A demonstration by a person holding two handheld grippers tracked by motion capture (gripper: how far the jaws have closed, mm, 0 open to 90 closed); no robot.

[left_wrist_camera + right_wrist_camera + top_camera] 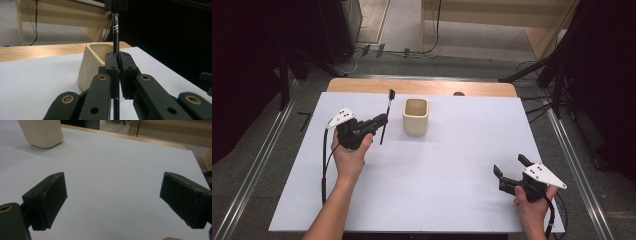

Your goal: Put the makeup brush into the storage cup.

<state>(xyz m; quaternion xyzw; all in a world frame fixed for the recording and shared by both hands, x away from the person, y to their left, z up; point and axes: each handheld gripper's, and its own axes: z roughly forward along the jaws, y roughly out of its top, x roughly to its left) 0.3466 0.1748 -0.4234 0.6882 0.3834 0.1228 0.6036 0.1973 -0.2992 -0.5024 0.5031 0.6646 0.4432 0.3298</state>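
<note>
A thin black brush [386,115] with a silver ferrule stands nearly upright in my left gripper [383,119], which is shut on its handle, just left of a cream square cup [415,116]. In the left gripper view the brush [115,37] rises between the closed pads, its dark bristles at the top, and the cup [93,63] stands right behind them. My right gripper [511,169] rests near the table's front right, open; in the right gripper view its pads [48,200] stand wide apart over bare white surface, with the cup [41,132] at upper left.
A white sheet [437,170] covers the wooden table [422,86], whose far edge shows bare wood. Cables trail from both grippers. Dark stands and floor cables surround the table.
</note>
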